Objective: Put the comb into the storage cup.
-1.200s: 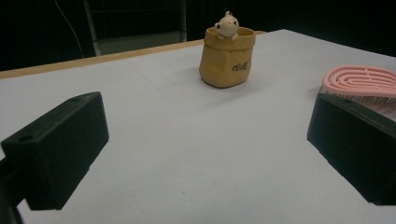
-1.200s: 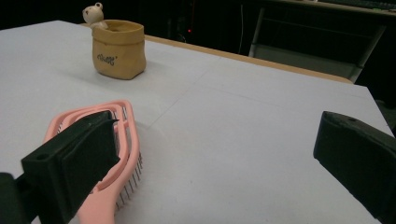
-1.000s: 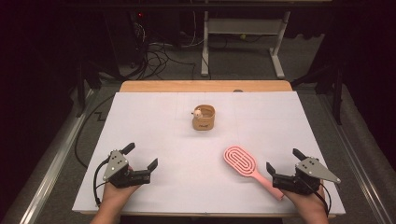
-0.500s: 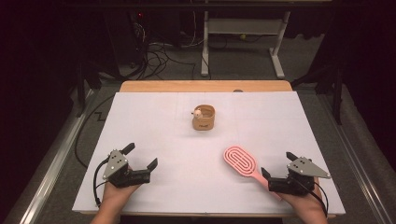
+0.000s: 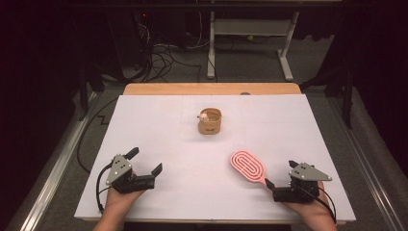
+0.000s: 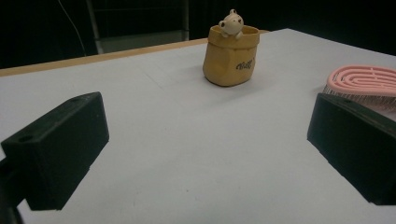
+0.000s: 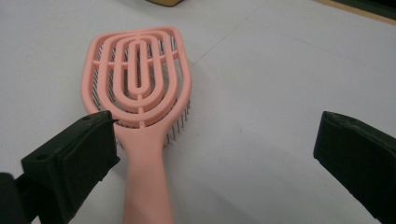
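Observation:
A pink vented hairbrush (image 5: 247, 166) lies bristles down on the white table top (image 5: 183, 144), handle toward the near right. My right gripper (image 5: 280, 173) sits open at the handle's end. In the right gripper view the brush (image 7: 137, 79) has its handle between the wide-apart jaws, close to the left jaw, and my right gripper (image 7: 215, 158) holds nothing. My left gripper (image 5: 144, 161) rests open near the front left. A small tan pot with a bear figure on its rim (image 5: 210, 121) stands upright mid-table; in the left gripper view the pot (image 6: 231, 58) is ahead of my left gripper (image 6: 205, 154), with the brush (image 6: 364, 81) at right.
A wooden strip (image 5: 211, 89) runs along the table's far edge. Beyond it, on a dark floor, are cables (image 5: 163, 53) and a white metal stand (image 5: 250, 29). A metal rail (image 5: 53, 178) runs beside the table's left edge.
My right gripper has moved left toward the brush handle, which now lies between its jaws. The left gripper, the brush and the pot have stayed put.

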`<state>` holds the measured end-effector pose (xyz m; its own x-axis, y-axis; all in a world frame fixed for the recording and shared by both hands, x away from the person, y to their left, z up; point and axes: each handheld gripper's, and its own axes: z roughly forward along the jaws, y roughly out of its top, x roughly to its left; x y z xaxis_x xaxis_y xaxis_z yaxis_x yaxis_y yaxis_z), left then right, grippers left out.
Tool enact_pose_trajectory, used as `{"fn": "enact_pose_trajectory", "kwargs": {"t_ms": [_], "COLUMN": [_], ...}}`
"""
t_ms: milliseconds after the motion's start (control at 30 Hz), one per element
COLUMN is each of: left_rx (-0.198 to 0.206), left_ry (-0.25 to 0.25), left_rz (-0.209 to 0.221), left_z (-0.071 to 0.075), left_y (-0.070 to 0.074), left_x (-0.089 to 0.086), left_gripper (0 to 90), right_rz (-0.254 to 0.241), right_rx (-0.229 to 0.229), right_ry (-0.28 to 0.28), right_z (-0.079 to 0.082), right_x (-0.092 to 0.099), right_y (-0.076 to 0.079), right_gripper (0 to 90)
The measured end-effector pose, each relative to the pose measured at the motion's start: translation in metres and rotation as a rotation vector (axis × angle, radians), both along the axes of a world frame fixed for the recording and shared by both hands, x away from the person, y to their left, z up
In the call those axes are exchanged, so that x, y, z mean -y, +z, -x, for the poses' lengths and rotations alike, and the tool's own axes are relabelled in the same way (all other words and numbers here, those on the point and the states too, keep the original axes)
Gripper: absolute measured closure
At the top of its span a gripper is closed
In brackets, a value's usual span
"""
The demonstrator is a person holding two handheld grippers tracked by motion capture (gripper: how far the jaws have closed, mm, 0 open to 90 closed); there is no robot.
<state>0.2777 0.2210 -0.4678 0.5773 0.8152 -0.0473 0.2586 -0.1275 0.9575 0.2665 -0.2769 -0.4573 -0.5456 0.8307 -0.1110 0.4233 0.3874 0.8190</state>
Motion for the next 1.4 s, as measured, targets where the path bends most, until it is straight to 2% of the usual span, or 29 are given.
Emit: {"fn": "enact_pose_trajectory", "kwargs": {"t_ms": [100,167,600,767,867,1033,1133,1300,1400], "left_rx": [0.004,0.006,0.01,-0.006,-0.004,0.003,-0.008,-0.018,-0.033], "left_ry": [0.0,0.0,0.004,-0.008,-0.009,-0.011,-0.011,-0.017,-0.033], "left_rz": [0.001,0.0,-0.012,0.009,-0.008,-0.011,-0.019,-0.003,-0.002], "left_z": [0.0,0.0,0.001,0.0,0.0,0.0,-0.001,-0.002,-0.004], "left_y": [0.0,0.001,0.0,0.001,0.0,-0.001,-0.002,-0.002,-0.001], "left_x": [0.0,-0.001,-0.001,-0.001,0.0,0.001,0.002,0.002,0.002], "left_gripper": [0.0,0.0,0.0,0.0,0.0,0.0,0.0,0.0,0.0], "right_rz": [0.014,0.027,0.067,0.089,0.114,0.131,0.141,0.15,0.177], "right_rx": [-0.01,-0.031,-0.095,-0.124,-0.14,-0.173,-0.181,-0.2,-0.219], "right_ry": [0.014,0.027,0.051,0.061,0.071,0.078,0.086,0.086,0.094], "right_z": [0.0,-0.001,-0.002,-0.002,-0.003,-0.004,-0.005,-0.006,-0.01], "right_x": [-0.001,-0.003,-0.005,-0.007,-0.009,-0.008,-0.009,-0.009,-0.015], "right_y": [-0.001,-0.002,-0.007,-0.009,-0.01,-0.011,-0.011,-0.008,-0.003], "right_gripper": [0.2,0.2,0.3,0.3,0.3,0.2,0.2,0.2,0.2]}}
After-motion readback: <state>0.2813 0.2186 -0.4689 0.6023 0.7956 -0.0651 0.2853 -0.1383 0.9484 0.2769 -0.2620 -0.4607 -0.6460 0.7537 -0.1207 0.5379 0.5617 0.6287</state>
